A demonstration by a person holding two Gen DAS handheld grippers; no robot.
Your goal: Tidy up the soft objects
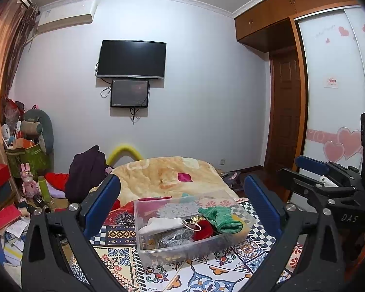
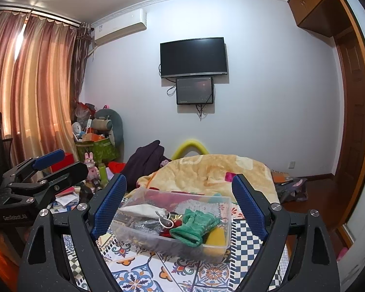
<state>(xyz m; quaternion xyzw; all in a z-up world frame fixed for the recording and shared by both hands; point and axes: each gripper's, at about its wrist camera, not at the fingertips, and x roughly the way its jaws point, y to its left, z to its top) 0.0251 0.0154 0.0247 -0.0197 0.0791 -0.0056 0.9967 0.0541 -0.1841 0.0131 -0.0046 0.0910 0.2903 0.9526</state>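
A clear plastic bin (image 1: pixel 246 226) (image 2: pixel 227 221) sits on the patterned bed cover. It holds several soft items: a green knit glove (image 1: pixel 221 217) (image 2: pixel 194 226), a white sock (image 1: pixel 163 225), a red pouch (image 1: pixel 203 230), silvery fabric (image 1: pixel 174 239) and a yellow piece (image 2: pixel 216 239). My left gripper (image 1: pixel 182 194) is open and empty, held above and in front of the bin. My right gripper (image 2: pixel 180 192) is open and empty, framing the bin from the near side. Each gripper shows at the edge of the other's view.
A yellow blanket (image 1: pixel 163 172) with a pink item (image 1: pixel 185 177) lies beyond the bin. A dark garment (image 1: pixel 85 172) hangs at the bed's left. Clutter and boxes (image 1: pixel 17 194) cover the floor on the left. A wardrobe (image 1: pixel 333 92) stands on the right.
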